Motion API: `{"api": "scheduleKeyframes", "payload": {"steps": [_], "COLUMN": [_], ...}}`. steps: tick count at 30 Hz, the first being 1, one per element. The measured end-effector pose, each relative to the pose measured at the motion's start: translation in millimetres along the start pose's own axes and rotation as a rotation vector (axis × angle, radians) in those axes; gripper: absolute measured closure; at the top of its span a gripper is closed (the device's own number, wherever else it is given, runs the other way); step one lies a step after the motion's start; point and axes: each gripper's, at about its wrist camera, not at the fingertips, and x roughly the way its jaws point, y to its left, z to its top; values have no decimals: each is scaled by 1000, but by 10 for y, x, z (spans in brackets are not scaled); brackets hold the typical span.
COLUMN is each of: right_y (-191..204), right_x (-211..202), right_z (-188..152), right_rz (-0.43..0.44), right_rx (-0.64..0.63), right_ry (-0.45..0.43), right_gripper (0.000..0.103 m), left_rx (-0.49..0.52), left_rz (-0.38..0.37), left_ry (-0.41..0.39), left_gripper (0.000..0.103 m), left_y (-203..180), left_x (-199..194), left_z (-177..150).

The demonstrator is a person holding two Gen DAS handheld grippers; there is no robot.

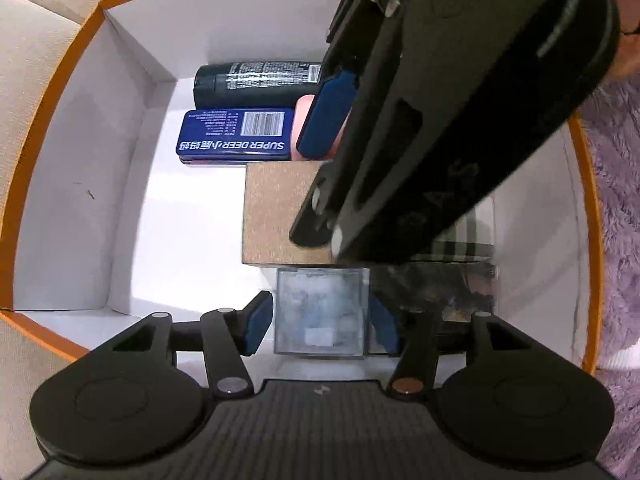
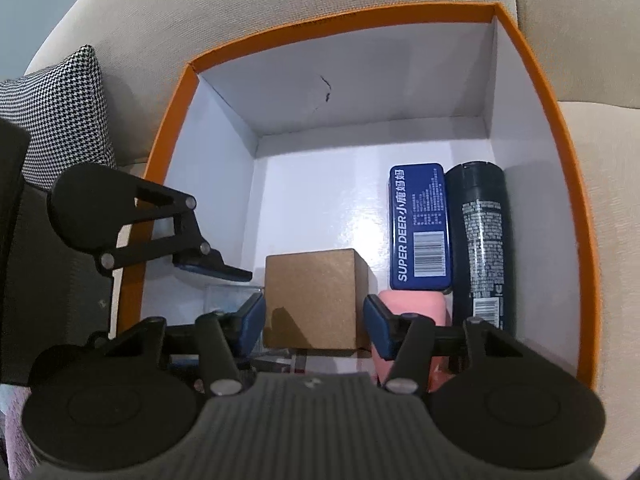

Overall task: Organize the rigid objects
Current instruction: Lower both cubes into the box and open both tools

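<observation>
Both of my grippers reach down into an orange-rimmed box (image 2: 560,128) with white inner walls, which rests on beige upholstery (image 2: 280,8).

Left wrist view: my left gripper (image 1: 320,330) points straight down over a clear plastic cube (image 1: 320,312). Its blue pads (image 1: 256,330) stand either side of the cube with a sliver of floor showing on the left side, so I read the jaws as partly open and not pressing (the right pad is half hidden behind the cube, so contact there I cannot tell).

Right wrist view: my right gripper (image 2: 314,326) tilts down over a brown cork-textured block (image 2: 314,300). Its blue pads (image 2: 250,322) flank the block's near face, and a narrow gap shows on each side; the jaws are partly open, holding nothing.

Contents along the box wall: a dark aerosol can (image 2: 480,240) lies on its side against the wall, and a blue "SUPER DEER" tin (image 2: 420,232) lies flat just beside it. A pink object (image 2: 412,308) sits at the tin's near end, partly behind the right pad. The cork block sits between the tin and the clear cube, touching the cube's edge in the left wrist view.

A houndstooth cushion (image 2: 60,112) lies outside the box, and a purple shaggy rug (image 1: 616,200) shows beyond its rim.
</observation>
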Motion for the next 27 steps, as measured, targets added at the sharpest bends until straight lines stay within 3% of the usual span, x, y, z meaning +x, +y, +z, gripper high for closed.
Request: {"api": "scheduleKeyframes", "payload": {"steps": [4, 10, 19, 27], "right_y": [51, 57, 59, 129], "right_x": [-48, -53, -91, -240], "right_z": [-66, -152, -203, -276], "right_rz": [-40, -77, -75, -104], "right_rx": [-52, -108, -111, -144], "right_ry": [-9, -7, -9, -34], "right_gripper": [67, 83, 85, 85], "left_rx": [-1, 7, 19, -26], "left_rz": [4, 7, 3, 48], "left_ry": [-1, -18, -5, -59], "left_gripper": [51, 52, 49, 43], "left_y": [-7, -19, -17, -118], "left_x": [9, 90, 169, -84], "left_z": [1, -29, -17, -49]}}
